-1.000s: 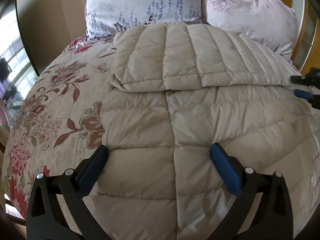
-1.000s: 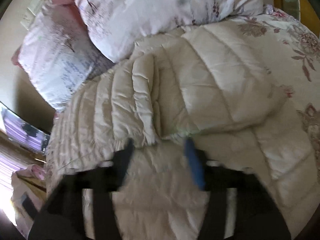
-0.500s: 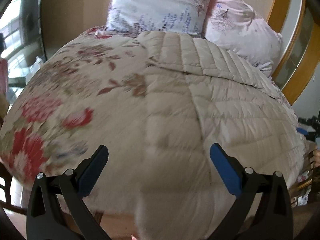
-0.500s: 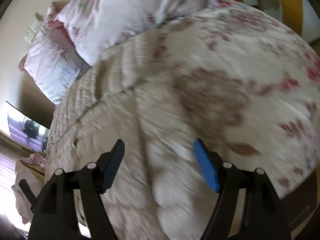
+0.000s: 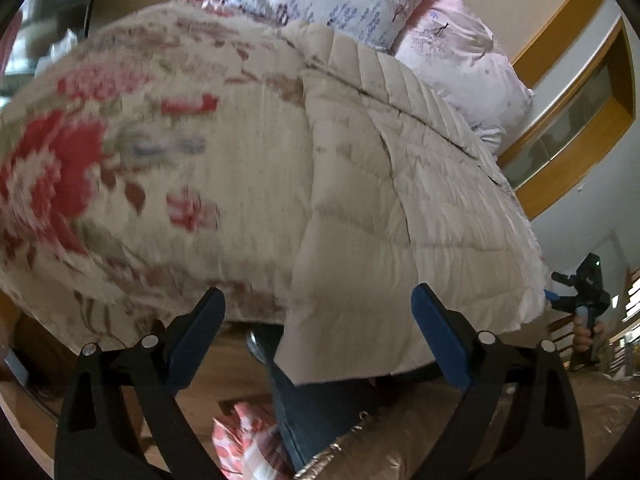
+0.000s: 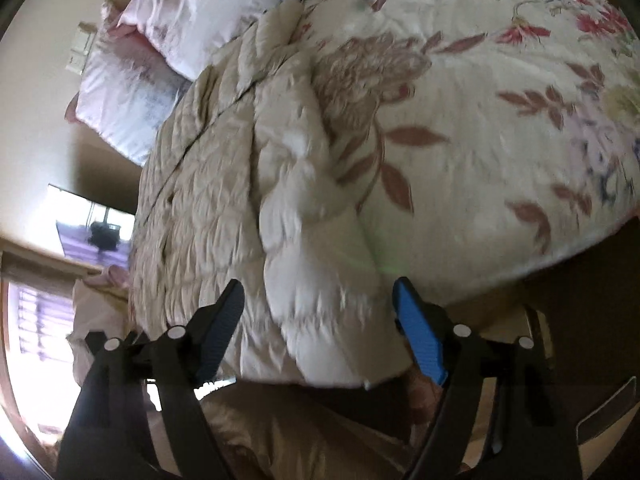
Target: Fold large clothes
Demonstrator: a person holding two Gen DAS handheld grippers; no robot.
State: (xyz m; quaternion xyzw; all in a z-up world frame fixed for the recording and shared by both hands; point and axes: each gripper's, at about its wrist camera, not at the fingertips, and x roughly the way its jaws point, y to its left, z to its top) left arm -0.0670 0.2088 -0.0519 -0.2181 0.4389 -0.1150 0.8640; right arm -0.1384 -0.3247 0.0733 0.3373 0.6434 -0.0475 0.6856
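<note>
A beige quilted jacket (image 5: 384,184) lies spread on a bed with a floral bedspread (image 5: 132,152), filling the centre and right of the left wrist view, its hem hanging over the bed edge at lower centre. The left gripper (image 5: 318,334) stands spread wide at the bottom of that frame, nothing between its blue pads, having just narrowed a little. Two pale printed pillows (image 5: 352,4) sit at the top behind the jacket, with wooden trim at the upper right. Below the hem a dark trouser leg (image 5: 320,404) blocks the floor. In the right wrist view the right gripper (image 6: 318,322) has just been widening and holds nothing, the jacket's edge behind it.
</note>
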